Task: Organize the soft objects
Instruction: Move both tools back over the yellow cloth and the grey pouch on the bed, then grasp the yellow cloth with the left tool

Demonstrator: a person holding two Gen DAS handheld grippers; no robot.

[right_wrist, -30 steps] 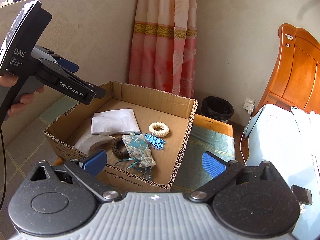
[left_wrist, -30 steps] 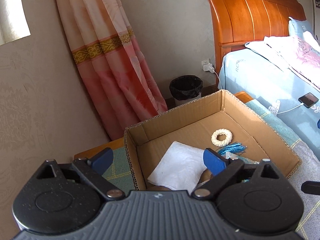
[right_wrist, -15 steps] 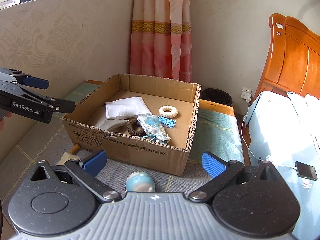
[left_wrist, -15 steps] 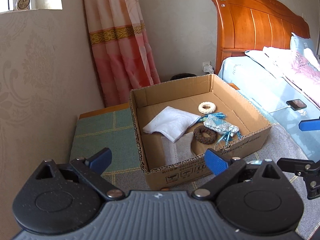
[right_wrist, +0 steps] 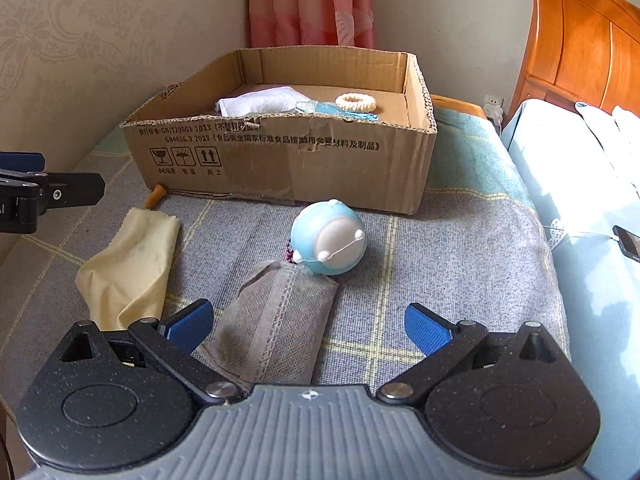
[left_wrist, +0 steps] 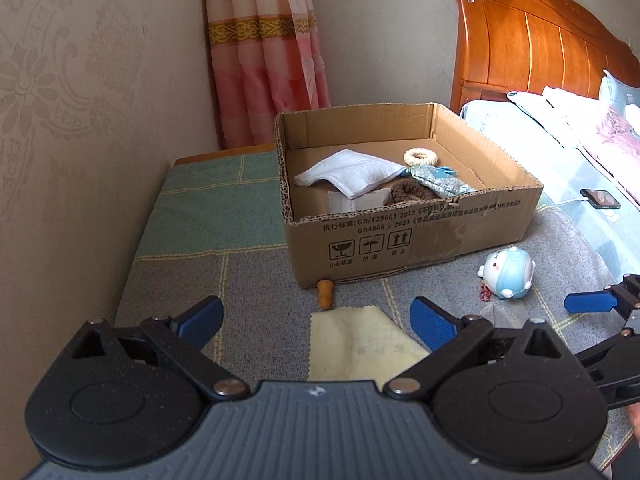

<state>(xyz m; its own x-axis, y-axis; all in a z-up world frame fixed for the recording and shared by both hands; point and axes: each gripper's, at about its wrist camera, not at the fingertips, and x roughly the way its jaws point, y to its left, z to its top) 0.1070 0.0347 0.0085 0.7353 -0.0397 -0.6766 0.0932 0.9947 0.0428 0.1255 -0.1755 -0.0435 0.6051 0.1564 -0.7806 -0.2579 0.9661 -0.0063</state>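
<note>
At your twelve o'clock hangs a pink pleated curtain with a gold patterned band (left_wrist: 260,32) against a beige embossed wallpapered wall (left_wrist: 60,100). At two o'clock you see an orange-brown carved wooden headboard (left_wrist: 532,40) above pale blue bedding (right_wrist: 568,152). At three o'clock a black smartphone on a white cable (left_wrist: 600,199) lies on that bedding. A white wall socket (right_wrist: 494,101) sits beside the headboard.

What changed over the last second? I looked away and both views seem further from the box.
Both open hand-held grippers, left and right, pulled back from the cardboard box, empty. They now hover over the yellow cloth and grey pouch. The box contents stayed put.
</note>
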